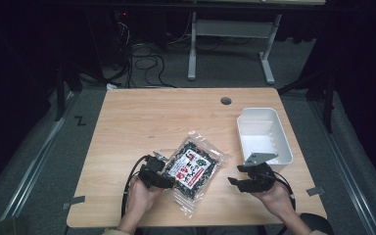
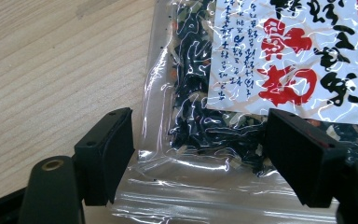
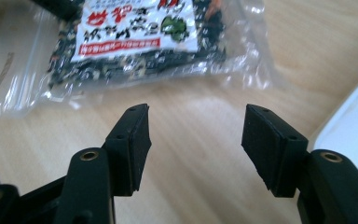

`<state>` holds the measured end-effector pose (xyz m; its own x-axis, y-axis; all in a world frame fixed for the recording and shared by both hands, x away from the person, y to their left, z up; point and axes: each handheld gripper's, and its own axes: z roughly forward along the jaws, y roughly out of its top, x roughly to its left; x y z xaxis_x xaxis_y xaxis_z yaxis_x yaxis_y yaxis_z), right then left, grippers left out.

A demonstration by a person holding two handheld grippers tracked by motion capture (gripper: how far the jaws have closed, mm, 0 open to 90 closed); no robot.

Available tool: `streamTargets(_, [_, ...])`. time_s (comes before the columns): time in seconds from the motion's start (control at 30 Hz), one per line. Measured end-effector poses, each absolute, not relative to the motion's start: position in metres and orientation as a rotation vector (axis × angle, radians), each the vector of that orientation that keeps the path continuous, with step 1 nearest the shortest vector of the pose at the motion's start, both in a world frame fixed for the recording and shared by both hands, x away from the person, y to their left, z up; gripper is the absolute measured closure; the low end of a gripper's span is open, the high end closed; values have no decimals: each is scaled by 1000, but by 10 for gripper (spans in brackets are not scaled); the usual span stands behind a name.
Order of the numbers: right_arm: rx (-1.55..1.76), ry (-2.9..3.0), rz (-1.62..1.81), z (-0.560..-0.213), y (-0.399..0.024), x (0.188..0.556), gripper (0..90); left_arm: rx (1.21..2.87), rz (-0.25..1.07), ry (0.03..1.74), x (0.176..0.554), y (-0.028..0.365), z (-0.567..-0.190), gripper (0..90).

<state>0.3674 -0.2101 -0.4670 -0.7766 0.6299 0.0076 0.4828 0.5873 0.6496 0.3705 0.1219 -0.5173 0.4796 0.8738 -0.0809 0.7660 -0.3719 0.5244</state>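
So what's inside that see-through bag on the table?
The bag holds dark crinkly bits with small pale and orange flecks, visible through the clear plastic in the left gripper view. A white label with red and black writing covers the middle, so what lies behind it is hidden.

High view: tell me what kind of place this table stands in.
Probably a lab or recording workspace, not a kitchen: a lone wooden table on grey floor, loose cables behind it, dark surroundings, and a person holding the left gripper and right gripper by a food packet.
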Motion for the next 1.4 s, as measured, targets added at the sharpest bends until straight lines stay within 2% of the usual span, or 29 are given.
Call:
streamTargets(0.43, [1019,2683,725,-454,-168,429,436,2242,245,1323,374,123,-518,253])
streamTargets(1.4, [1228,2707,481,-484,-121,493,422,2250,295,1339,376,128,-517,248])
